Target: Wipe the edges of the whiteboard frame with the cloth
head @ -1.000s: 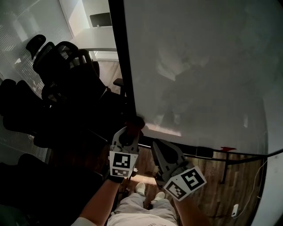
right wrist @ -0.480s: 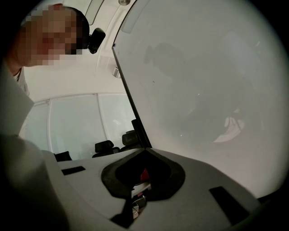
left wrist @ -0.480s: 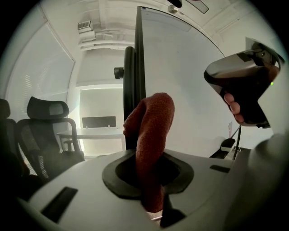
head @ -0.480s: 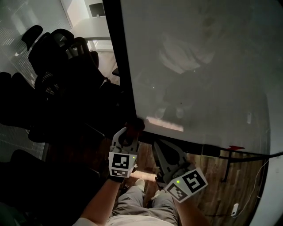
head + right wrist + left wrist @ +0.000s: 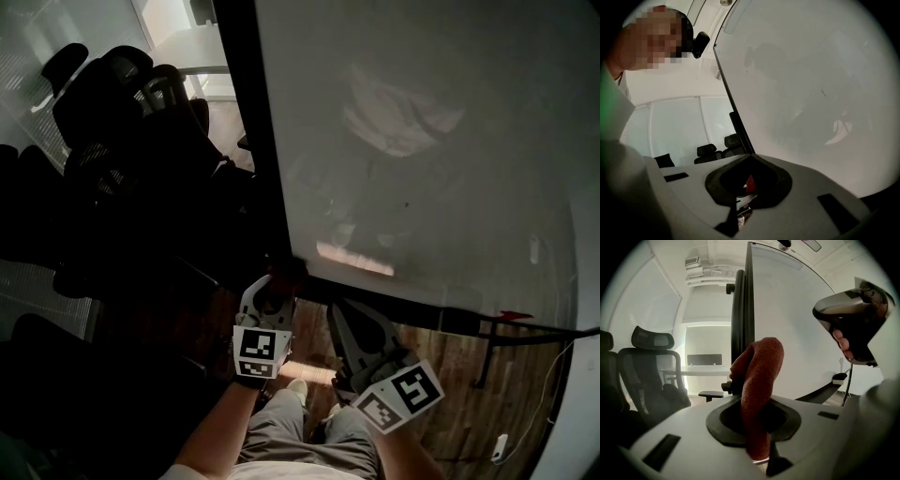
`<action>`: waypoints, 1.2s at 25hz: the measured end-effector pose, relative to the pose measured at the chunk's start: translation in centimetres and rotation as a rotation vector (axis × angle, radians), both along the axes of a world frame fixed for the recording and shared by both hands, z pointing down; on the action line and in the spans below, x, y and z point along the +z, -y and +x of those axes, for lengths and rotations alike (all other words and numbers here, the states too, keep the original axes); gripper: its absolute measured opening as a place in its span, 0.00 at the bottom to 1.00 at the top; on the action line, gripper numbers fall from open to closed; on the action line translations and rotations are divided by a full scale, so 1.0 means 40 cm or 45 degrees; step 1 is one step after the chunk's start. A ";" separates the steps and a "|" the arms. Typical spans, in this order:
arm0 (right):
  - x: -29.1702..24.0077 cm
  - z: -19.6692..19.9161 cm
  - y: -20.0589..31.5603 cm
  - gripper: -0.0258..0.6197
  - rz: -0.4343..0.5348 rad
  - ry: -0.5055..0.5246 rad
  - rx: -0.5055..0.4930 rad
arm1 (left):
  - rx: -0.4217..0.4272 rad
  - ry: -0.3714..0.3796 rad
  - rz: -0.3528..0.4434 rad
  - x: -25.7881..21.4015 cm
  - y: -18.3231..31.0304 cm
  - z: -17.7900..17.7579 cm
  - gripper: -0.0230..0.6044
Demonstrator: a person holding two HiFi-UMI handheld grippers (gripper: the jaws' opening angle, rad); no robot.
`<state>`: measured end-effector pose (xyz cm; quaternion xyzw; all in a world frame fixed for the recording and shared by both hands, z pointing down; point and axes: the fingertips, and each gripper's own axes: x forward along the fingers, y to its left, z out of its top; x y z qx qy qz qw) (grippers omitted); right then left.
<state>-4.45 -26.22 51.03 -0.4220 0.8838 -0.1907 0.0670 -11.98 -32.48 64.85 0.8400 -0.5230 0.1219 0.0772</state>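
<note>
Cloth (image 5: pixel 759 380), rust-red and bunched, sits clenched between the fingers of my left gripper (image 5: pixel 272 281); its free end pokes out ahead of them and presses on the lower left corner of the whiteboard frame (image 5: pixel 251 159), where the black upright meets the bottom rail (image 5: pixel 412 305); the whiteboard (image 5: pixel 422 141) rises pale and faintly smeared above that corner. My right gripper (image 5: pixel 345 319) hangs just beside the left one, close under the bottom rail; whether it touches the rail I cannot tell; its fingers are pressed together with nothing between them. Black office chairs (image 5: pixel 122 112) crowd in on the left of the upright, right up against the corner I am on. Below lies wooden floor (image 5: pixel 450 384), with my own legs and pale shoes (image 5: pixel 298 394) under the grippers; a white cable with a plug (image 5: pixel 500 446) trails at the far right; a small red thing (image 5: pixel 511 316) rests on the rail, too small to name.
</note>
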 end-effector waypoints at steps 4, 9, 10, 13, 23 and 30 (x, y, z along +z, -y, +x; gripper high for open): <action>0.028 -0.012 -0.004 0.04 -0.013 0.001 -0.001 | -0.012 0.025 -0.050 0.055 -0.002 -0.018 0.15; 0.045 0.006 -0.011 0.04 -0.024 0.006 0.009 | -0.023 -0.024 -0.073 0.084 -0.008 -0.003 0.15; 0.047 0.009 -0.012 0.04 -0.024 0.006 0.011 | -0.030 -0.061 -0.077 0.087 -0.008 -0.003 0.15; 0.055 0.010 -0.020 0.04 -0.029 0.011 0.010 | -0.086 -0.199 -0.111 0.104 -0.015 -0.025 0.15; 0.101 -0.006 -0.034 0.04 -0.064 0.022 -0.004 | -0.131 -0.189 -0.207 0.201 -0.078 -0.027 0.15; 0.112 0.005 -0.056 0.04 -0.079 0.020 0.009 | -0.102 -0.371 -0.340 0.253 -0.107 0.058 0.15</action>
